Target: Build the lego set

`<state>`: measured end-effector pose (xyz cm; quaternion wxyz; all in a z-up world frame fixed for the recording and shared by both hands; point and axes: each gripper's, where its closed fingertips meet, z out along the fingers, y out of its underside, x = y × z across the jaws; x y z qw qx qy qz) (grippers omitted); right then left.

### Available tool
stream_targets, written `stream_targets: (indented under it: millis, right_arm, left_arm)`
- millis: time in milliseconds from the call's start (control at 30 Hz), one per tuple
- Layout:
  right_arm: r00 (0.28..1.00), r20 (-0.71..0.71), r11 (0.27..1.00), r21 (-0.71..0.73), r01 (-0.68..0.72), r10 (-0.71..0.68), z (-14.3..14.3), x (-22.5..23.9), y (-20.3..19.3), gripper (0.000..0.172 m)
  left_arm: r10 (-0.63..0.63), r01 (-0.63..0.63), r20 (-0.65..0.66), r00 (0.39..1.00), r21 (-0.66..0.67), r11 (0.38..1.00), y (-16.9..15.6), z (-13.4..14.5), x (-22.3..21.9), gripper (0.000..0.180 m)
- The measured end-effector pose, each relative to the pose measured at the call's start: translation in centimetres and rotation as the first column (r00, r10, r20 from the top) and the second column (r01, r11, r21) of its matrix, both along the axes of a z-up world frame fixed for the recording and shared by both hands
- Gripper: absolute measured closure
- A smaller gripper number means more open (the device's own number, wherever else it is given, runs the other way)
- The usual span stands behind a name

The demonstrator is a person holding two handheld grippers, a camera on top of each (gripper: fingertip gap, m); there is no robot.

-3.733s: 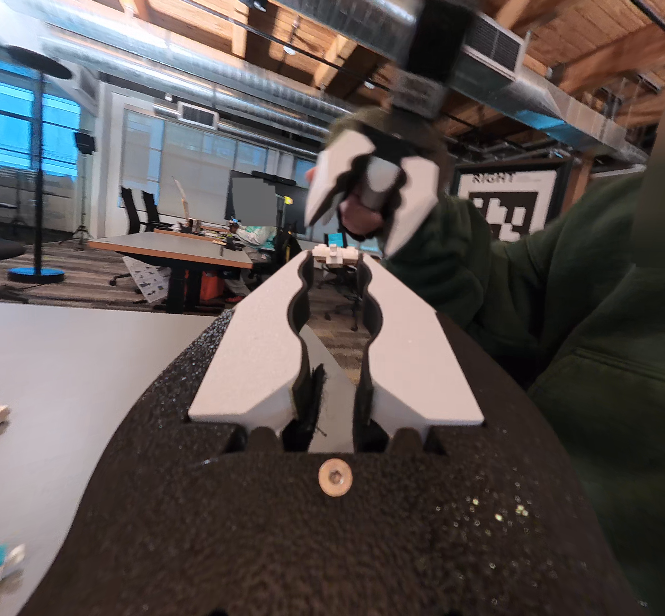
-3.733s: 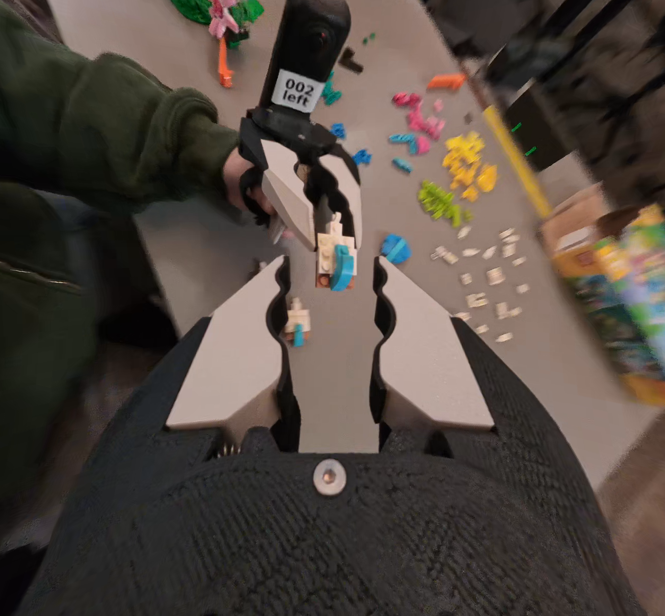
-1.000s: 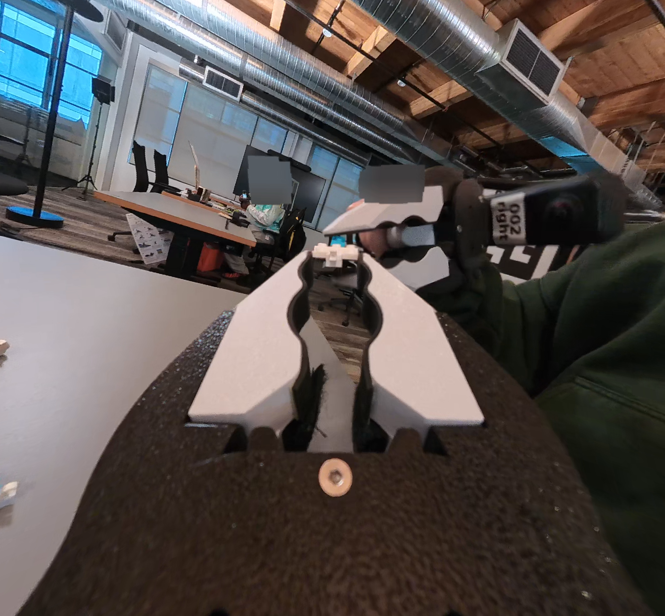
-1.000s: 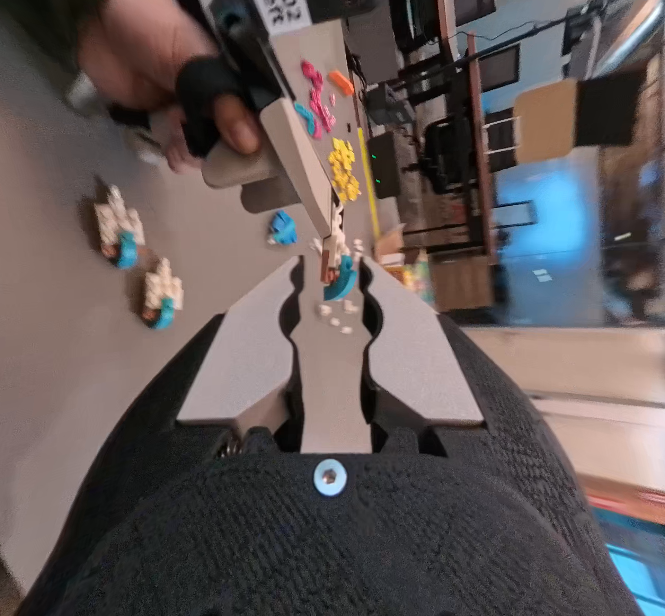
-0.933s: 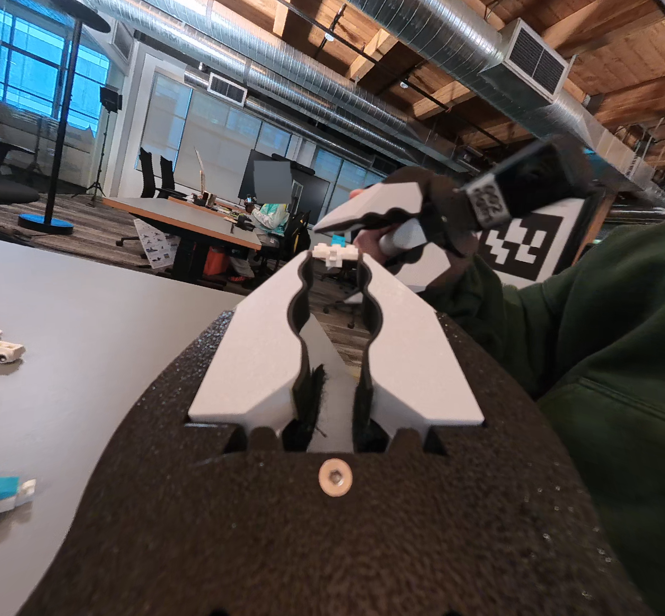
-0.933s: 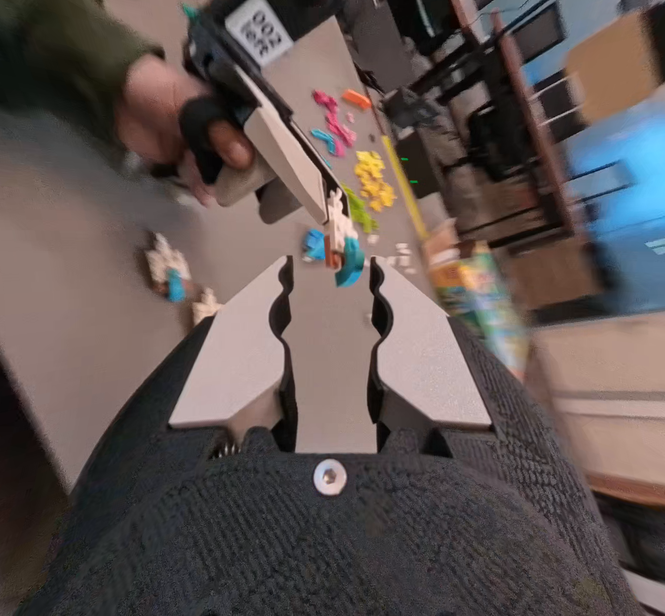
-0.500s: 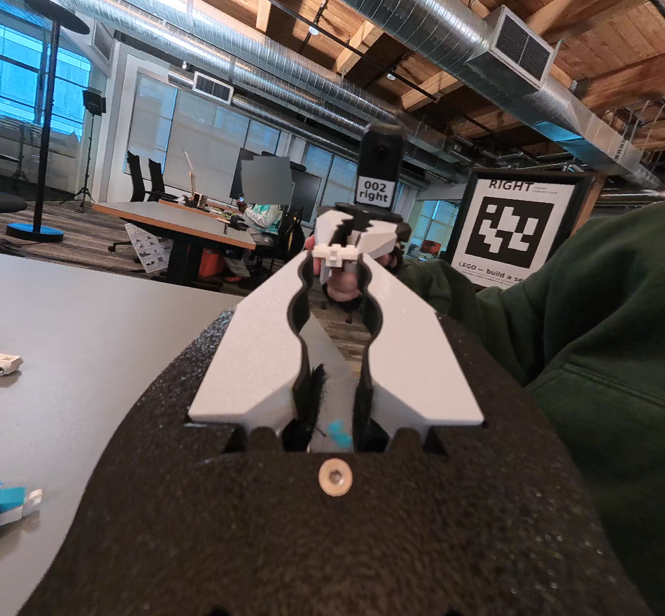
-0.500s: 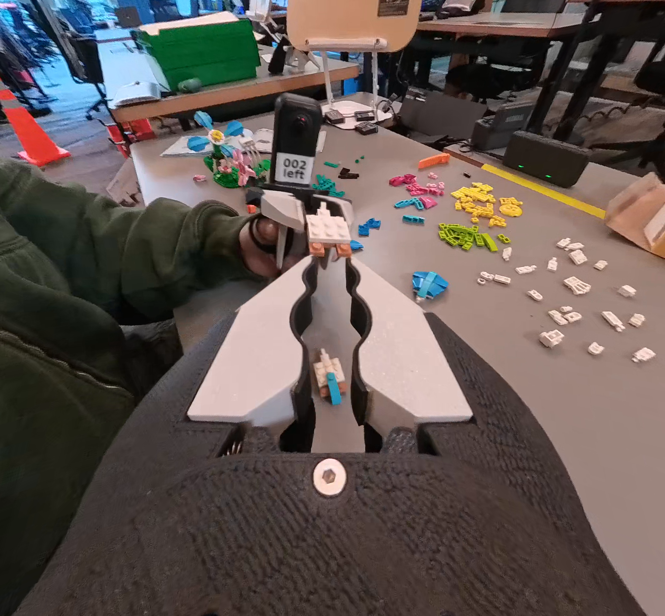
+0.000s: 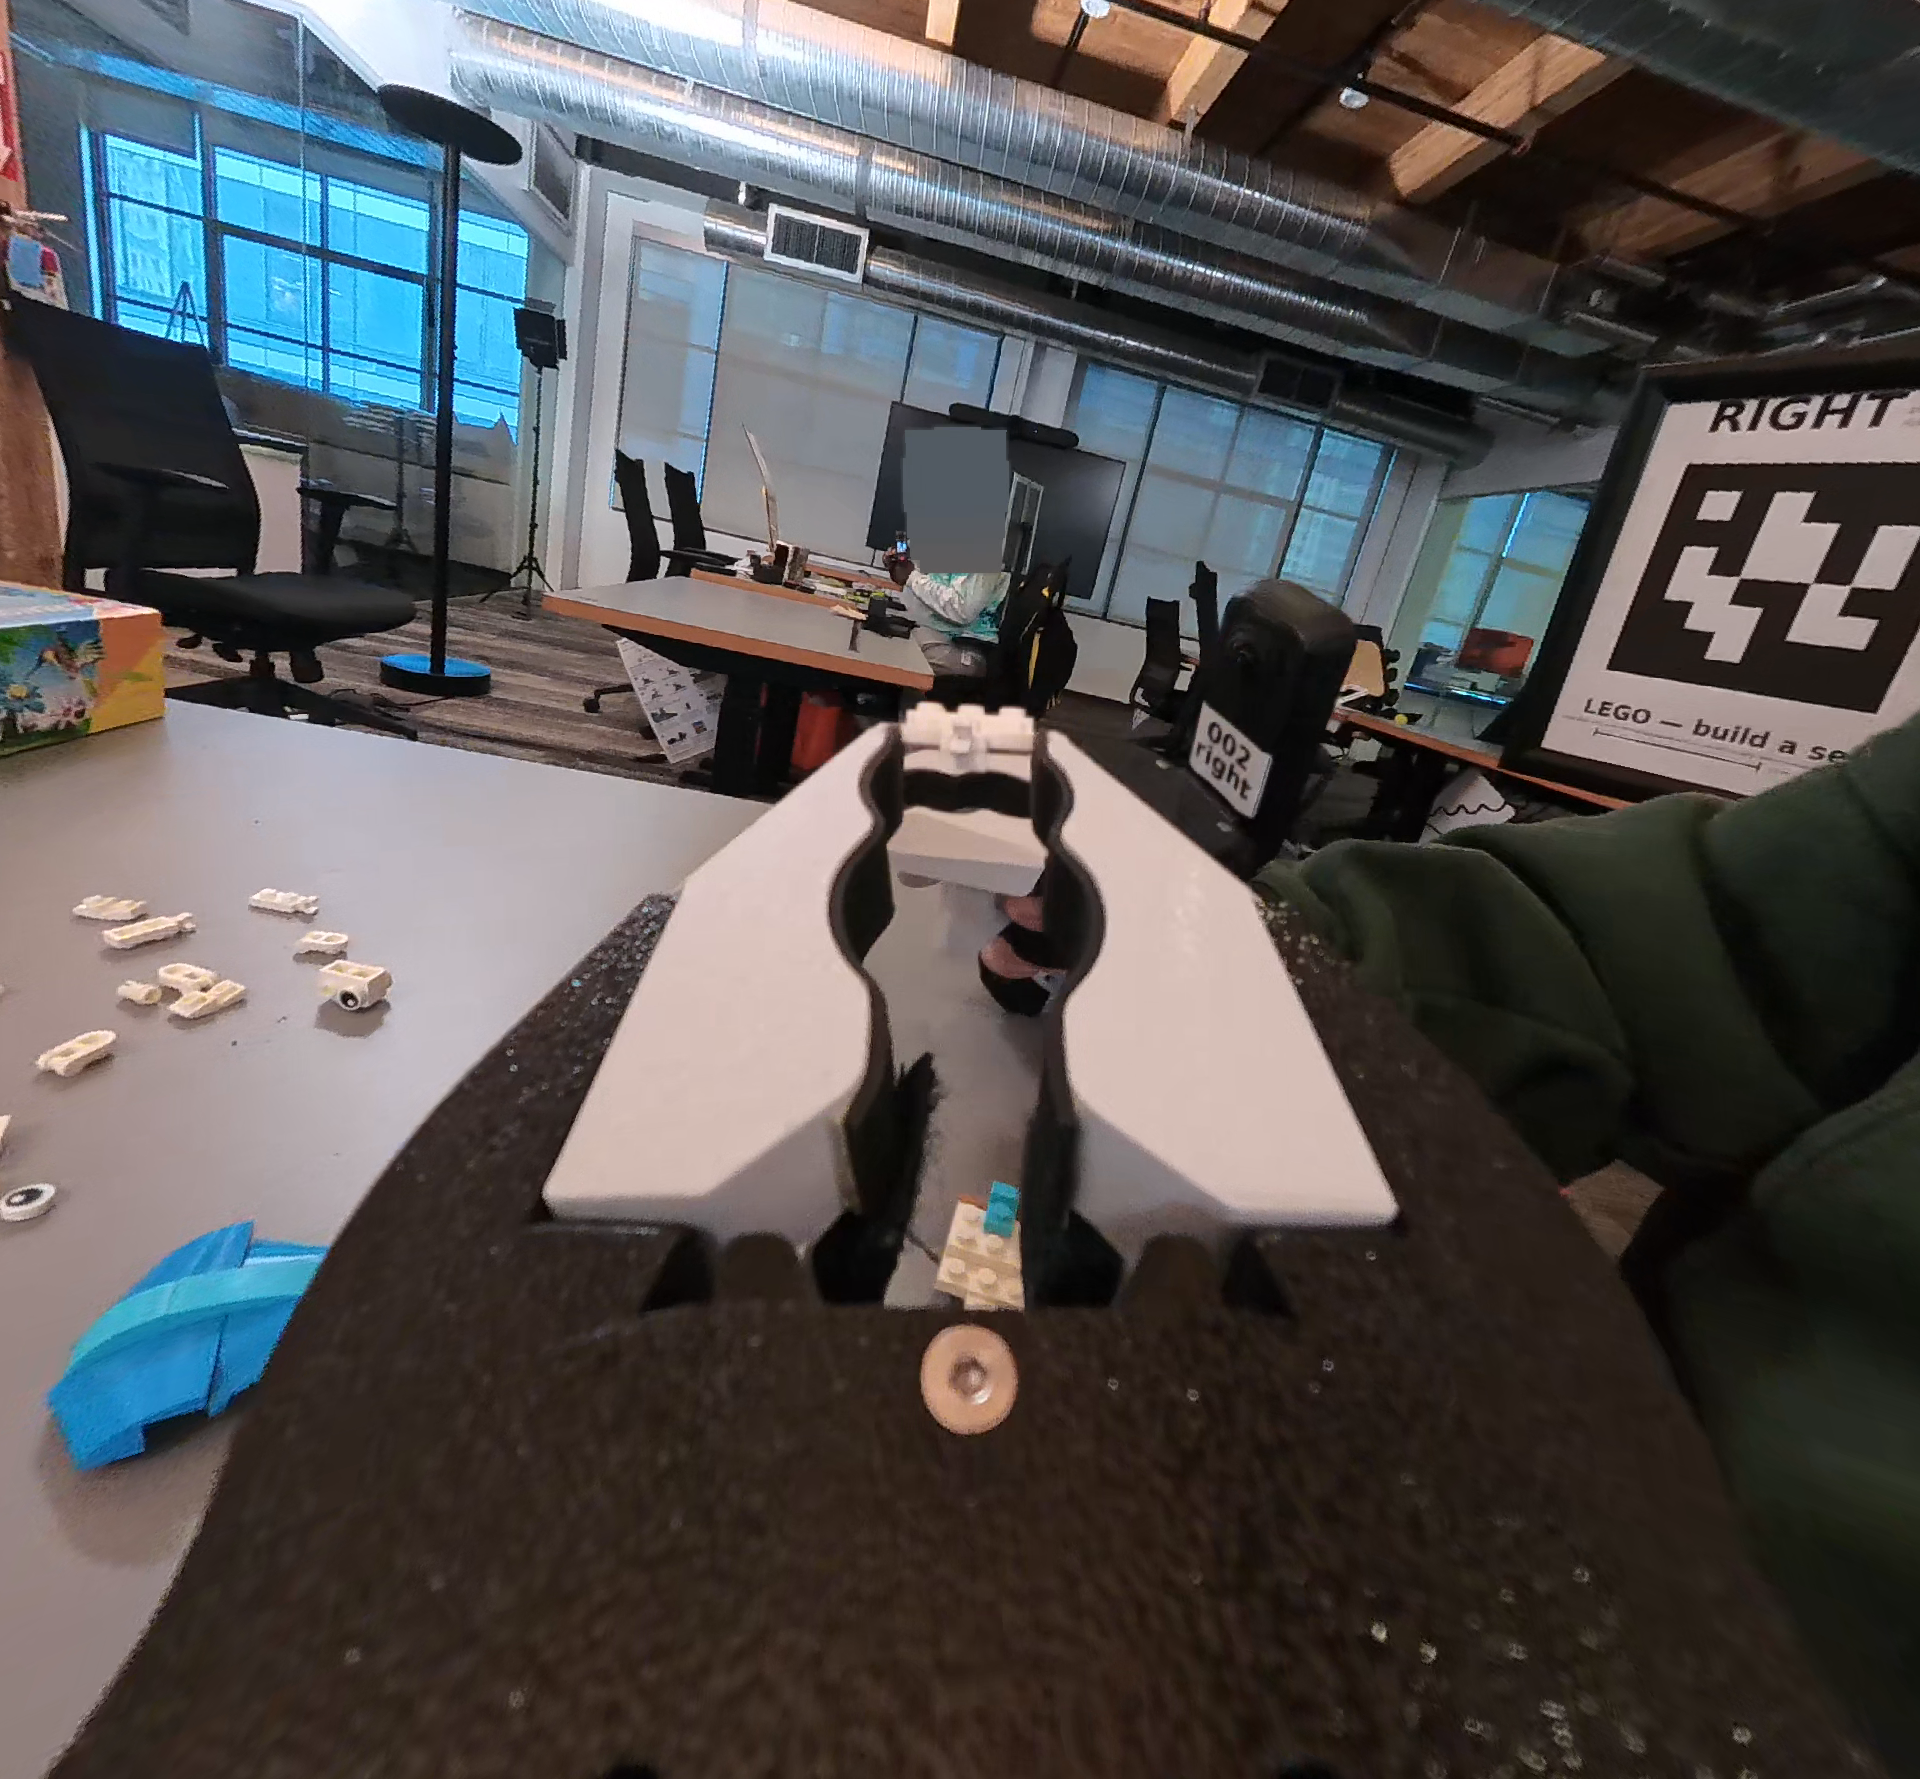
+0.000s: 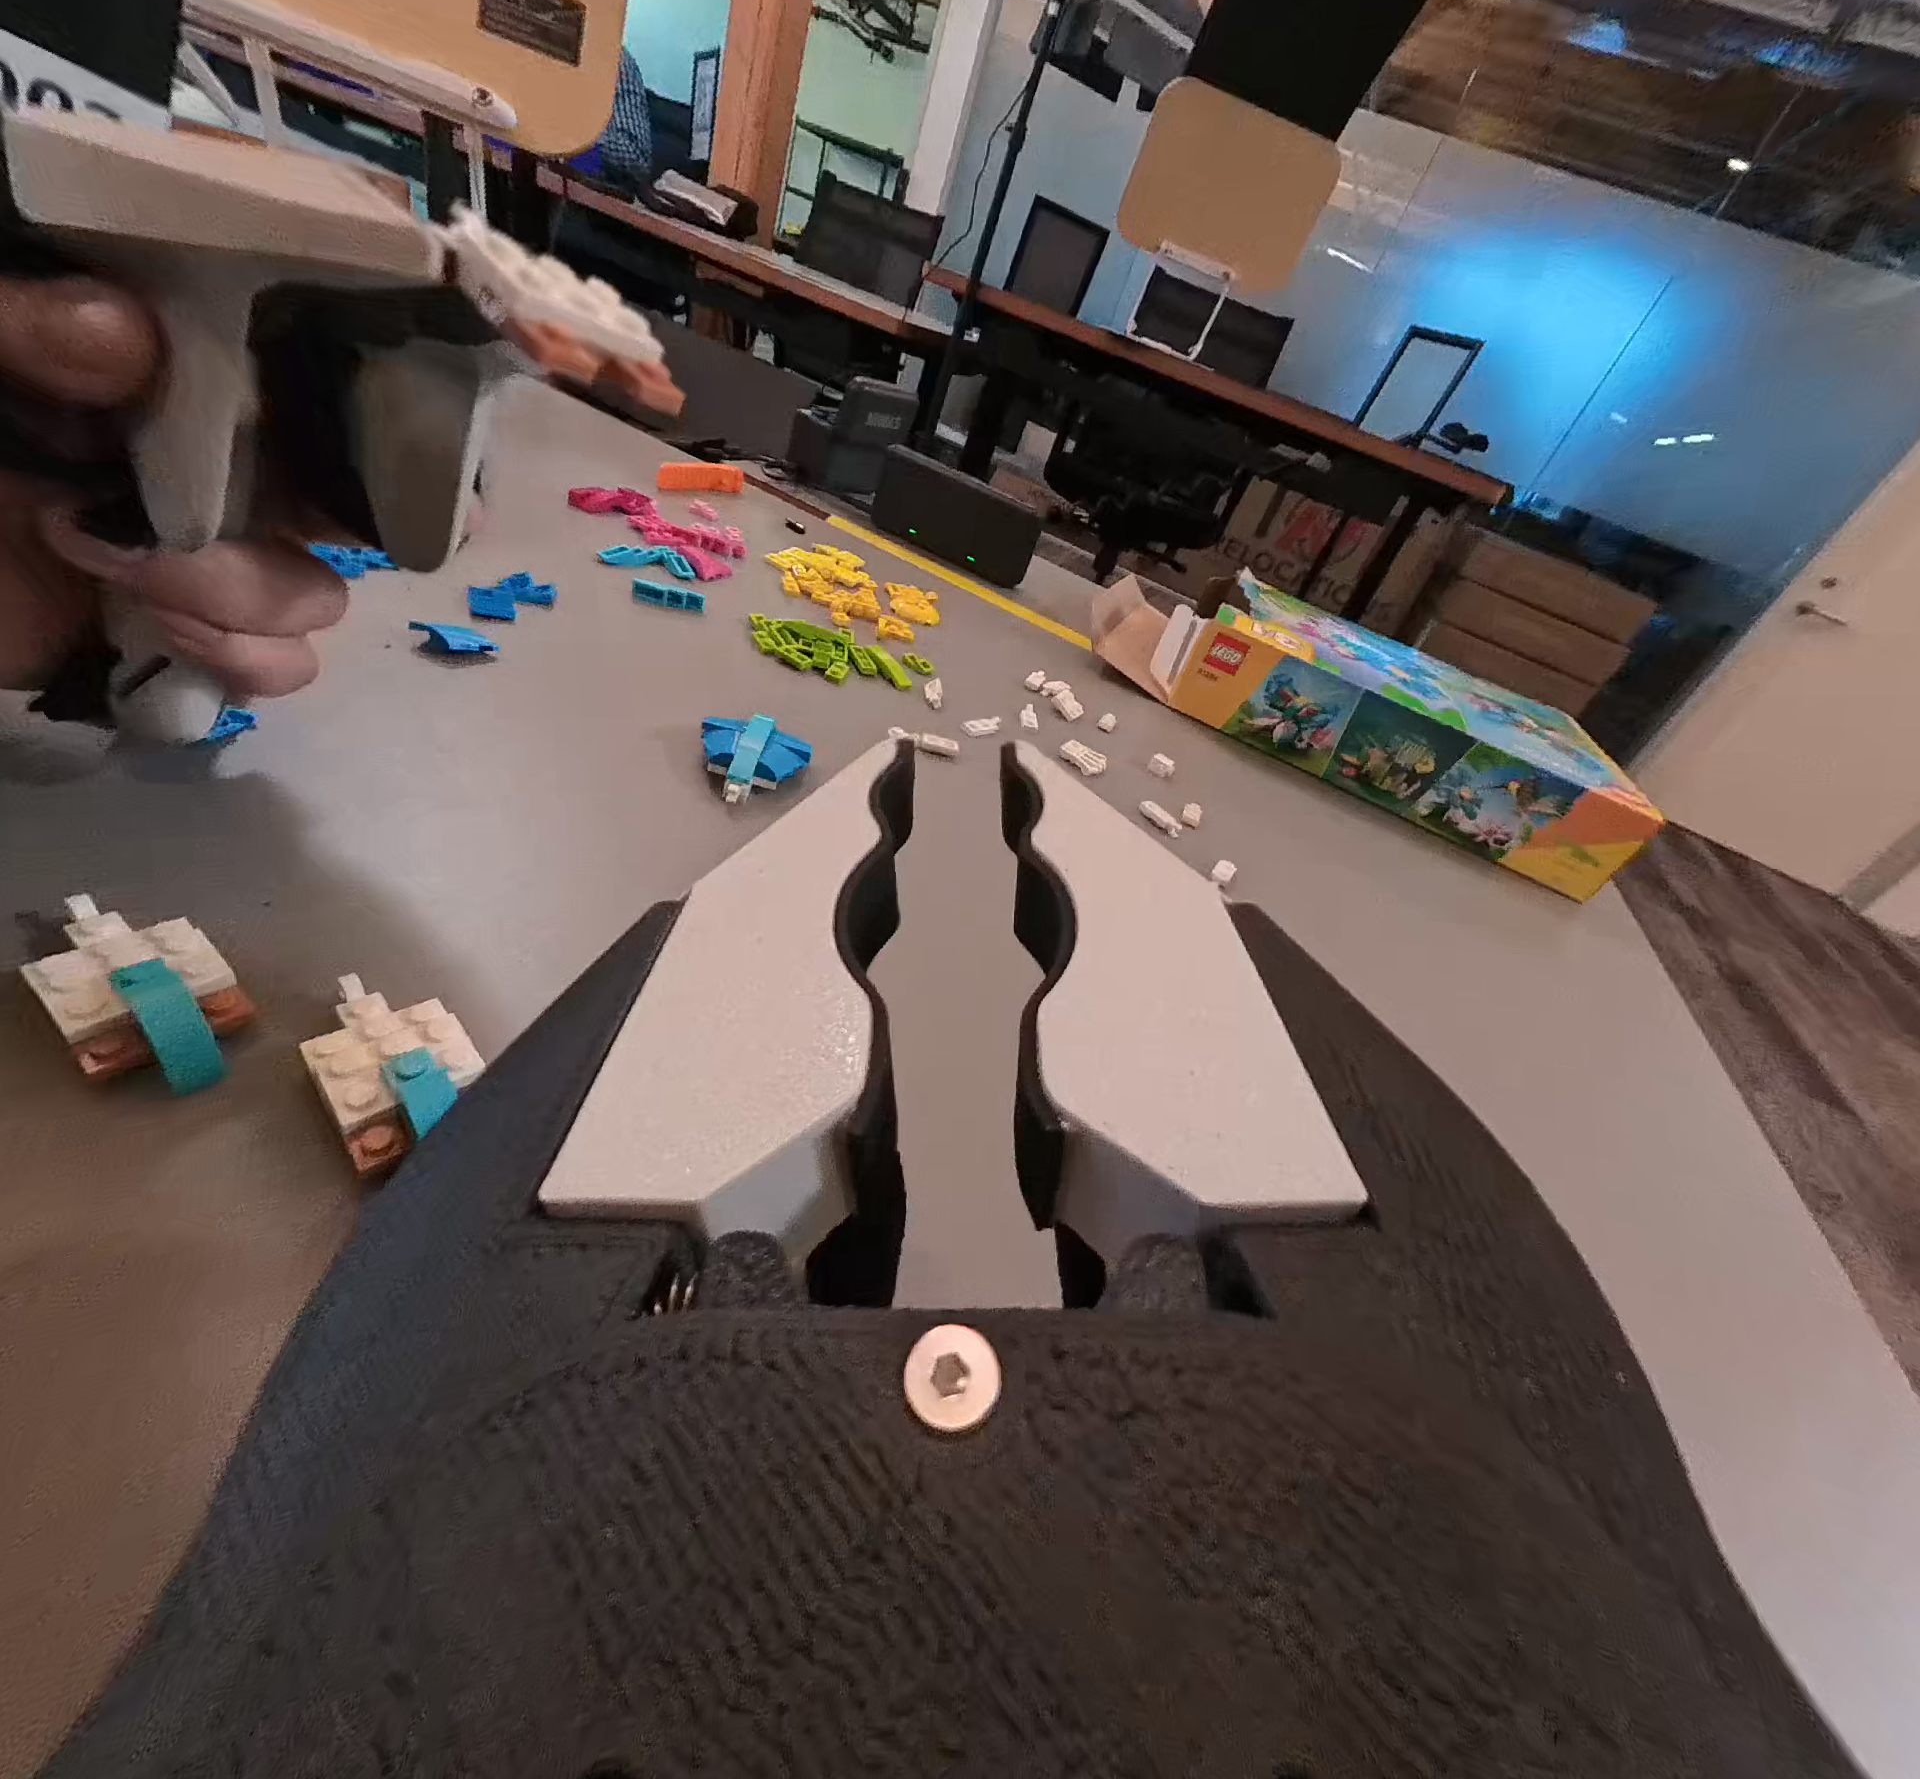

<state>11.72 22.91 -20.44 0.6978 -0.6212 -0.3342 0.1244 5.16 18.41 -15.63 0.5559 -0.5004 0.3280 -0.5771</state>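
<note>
My left gripper (image 9: pixel 968 744) is shut on a small white brick assembly (image 9: pixel 968 727) at its fingertips and holds it above the grey table (image 9: pixel 436 856). The right wrist view shows this assembly (image 10: pixel 551 316), white on top and brown beneath, in the left gripper's fingers (image 10: pixel 208 191) at the upper left. My right gripper (image 10: pixel 956 755) is open with nothing between its pads, low over the table (image 10: pixel 582 856). It faces scattered white pieces (image 10: pixel 1070 732). Two similar white, brown and teal assemblies (image 10: pixel 135 997) (image 10: pixel 390 1069) lie on the table to its left.
A blue winged build (image 10: pixel 753 747) lies ahead left of the right gripper and also shows in the left wrist view (image 9: pixel 177 1334). Green (image 10: pixel 831 649), yellow (image 10: pixel 852 586) and pink (image 10: pixel 675 524) brick piles lie farther back. A printed toy box (image 10: pixel 1403 732) lies at the right and a black device (image 10: pixel 956 519) behind. Across from one pair of fingers to the other is roughly 10 centimeters.
My right gripper has swung away from the assembly held by the left gripper and now points over the table, empty. The left gripper keeps its hold and has tilted lower.
</note>
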Motion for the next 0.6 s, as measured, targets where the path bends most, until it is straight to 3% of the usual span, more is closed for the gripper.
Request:
stream_targets:
  millis: [267, 533, 600]
  right_arm:
    - [0.998, 0.052, 0.997, 0.075, 0.018, -0.022, 0.2, 0.4, -0.4, 0.154]
    - [0.995, -0.054, 0.993, 0.074, 0.089, -0.086, 1.1, 2.3, 0.5, 0.147]
    - [0.994, -0.065, 0.993, 0.078, 0.088, -0.083, 1.3, 2.4, 0.5, 0.146]
  left_arm:
    - [0.015, -0.016, 0.009, 1.000, 0.026, 1.000, 0.1, 0.6, -0.5, 0.159]
    - [0.151, -0.139, -0.036, 0.988, 0.233, 0.963, -1.1, 3.0, -2.1, 0.159]
    - [0.193, -0.185, -0.009, 0.981, 0.250, 0.950, -2.7, 4.7, -3.2, 0.159]
